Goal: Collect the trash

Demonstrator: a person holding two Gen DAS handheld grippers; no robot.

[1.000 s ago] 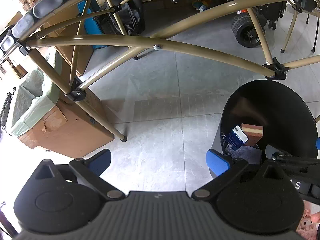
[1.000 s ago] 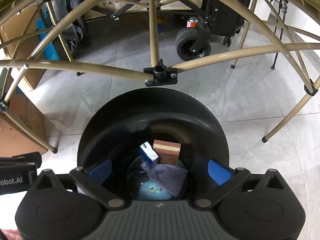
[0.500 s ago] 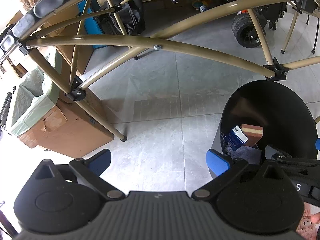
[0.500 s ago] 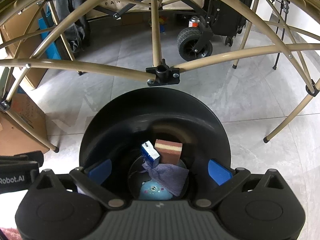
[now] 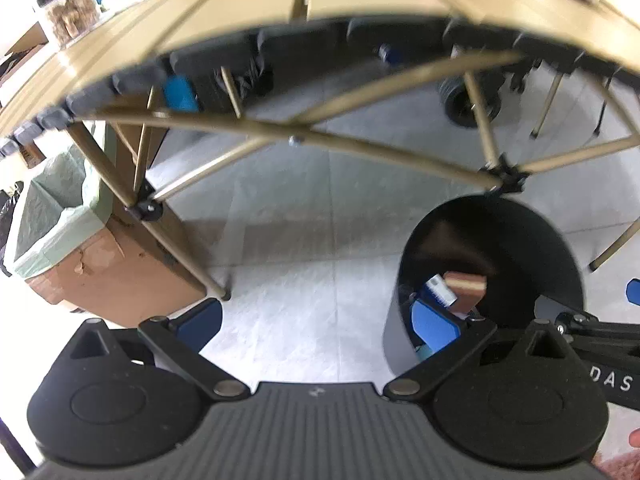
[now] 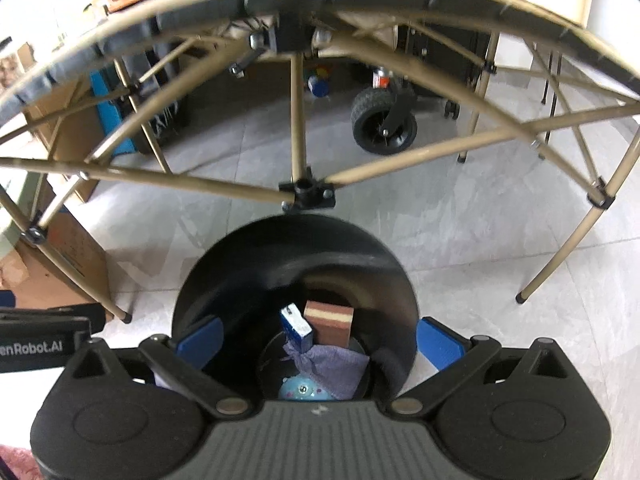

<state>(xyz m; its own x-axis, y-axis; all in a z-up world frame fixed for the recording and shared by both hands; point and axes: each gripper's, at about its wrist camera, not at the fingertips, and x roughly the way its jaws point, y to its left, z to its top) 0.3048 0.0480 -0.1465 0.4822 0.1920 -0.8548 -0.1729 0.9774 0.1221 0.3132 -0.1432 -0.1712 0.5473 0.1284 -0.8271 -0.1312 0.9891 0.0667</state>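
Bin (image 6: pixel 288 264) already holds carton (image 6: pixel 296 326), sponge (image 6: pixel 329 322), cloth (image 6: pixel 330 366). Both claws wide open, empty: left (image 5: pixel 316 316), right (image 6: pixel 318 340). Remaining trash not visible.

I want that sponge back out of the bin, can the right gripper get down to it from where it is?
Probably yes. The right gripper hangs open right over the black bin, whose mouth is uncovered, and the striped sponge stands on top of the trash, beside the blue carton.

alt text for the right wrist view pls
The open, empty right claw hangs over a black bin holding a striped brown sponge, a small blue carton and a crumpled purple cloth. Beyond it, tan folding-table legs cross a grey tiled floor.
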